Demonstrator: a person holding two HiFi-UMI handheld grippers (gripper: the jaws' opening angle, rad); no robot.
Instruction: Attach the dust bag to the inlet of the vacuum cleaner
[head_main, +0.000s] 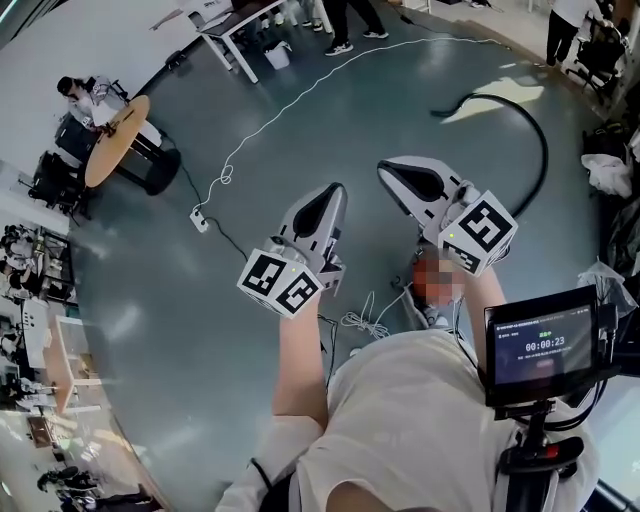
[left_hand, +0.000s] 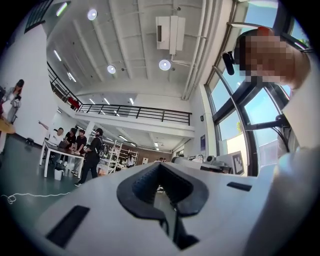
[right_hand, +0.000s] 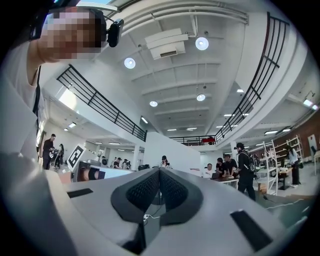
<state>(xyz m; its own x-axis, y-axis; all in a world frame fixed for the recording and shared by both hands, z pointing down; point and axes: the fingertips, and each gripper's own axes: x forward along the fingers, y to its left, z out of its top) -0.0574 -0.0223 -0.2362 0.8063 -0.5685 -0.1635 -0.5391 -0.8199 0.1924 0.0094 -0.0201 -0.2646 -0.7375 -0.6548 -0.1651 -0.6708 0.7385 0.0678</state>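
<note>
Above the floor (head_main: 300, 110), right of the white power strip (head_main: 200, 220), the left gripper (head_main: 334, 196) and right gripper (head_main: 390, 173) hang about level, jaws closed on nothing. No dust bag or vacuum cleaner shows, so its heading and long axis can't be told. This fits either the bag yet to be fetched or already fitted; I'd advise no move.

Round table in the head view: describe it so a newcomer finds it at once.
From the wide grey floor, go to its upper left edge. There stands the round table, a person beside it. Its tan top on a dark base sets it apart from the white rectangular table at the top.
</note>
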